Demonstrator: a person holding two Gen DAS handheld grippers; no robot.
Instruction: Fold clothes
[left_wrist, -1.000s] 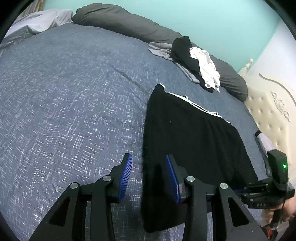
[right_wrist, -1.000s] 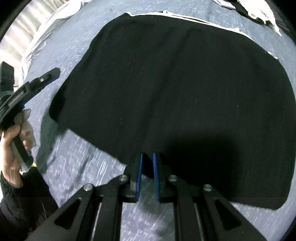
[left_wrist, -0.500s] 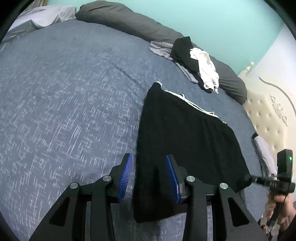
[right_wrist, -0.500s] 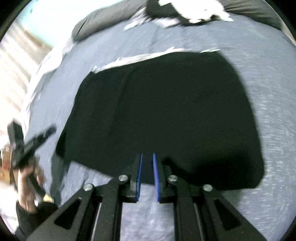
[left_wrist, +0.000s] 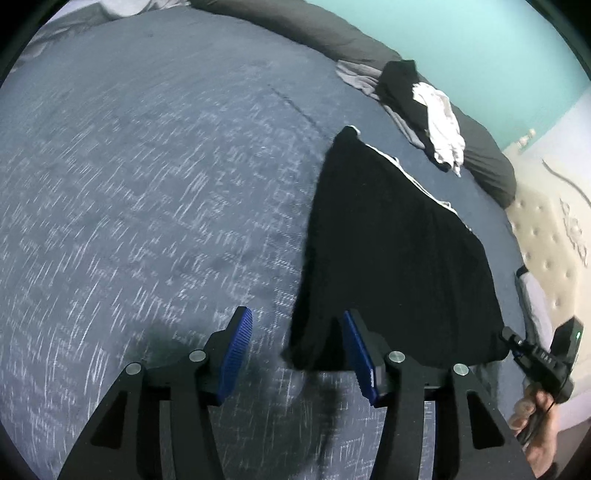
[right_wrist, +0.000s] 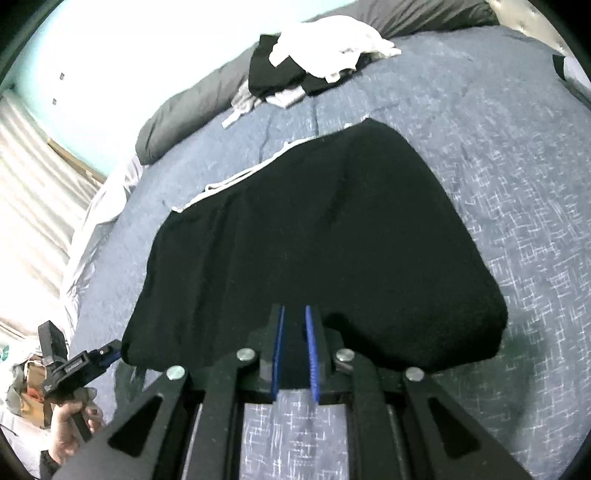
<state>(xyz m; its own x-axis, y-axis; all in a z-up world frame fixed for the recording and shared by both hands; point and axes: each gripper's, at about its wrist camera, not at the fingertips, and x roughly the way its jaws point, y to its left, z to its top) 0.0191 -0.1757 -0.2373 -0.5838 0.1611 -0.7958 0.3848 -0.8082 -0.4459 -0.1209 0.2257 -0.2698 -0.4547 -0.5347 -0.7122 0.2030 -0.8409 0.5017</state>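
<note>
A black garment with white trim (left_wrist: 399, 251) lies on the blue-grey bedspread (left_wrist: 147, 184). In the left wrist view my left gripper (left_wrist: 297, 328) is open and empty, just above the bed at the garment's near left corner. In the right wrist view the same garment (right_wrist: 325, 243) lies flat with its near edge raised. My right gripper (right_wrist: 293, 325) is nearly shut, pinching that near black edge between its blue pads. The right gripper also shows at the far right of the left wrist view (left_wrist: 517, 341).
A pile of black, white and grey clothes (left_wrist: 424, 110) lies at the far side of the bed against dark grey pillows (left_wrist: 484, 151). A cream tufted headboard (left_wrist: 550, 243) stands to the right. The left gripper and hand show at lower left in the right wrist view (right_wrist: 74, 369).
Both grippers have drawn back toward the near edge of the bed. The right gripper has pulled the garment's near edge with it and tilted up, so more of the bed shows.
</note>
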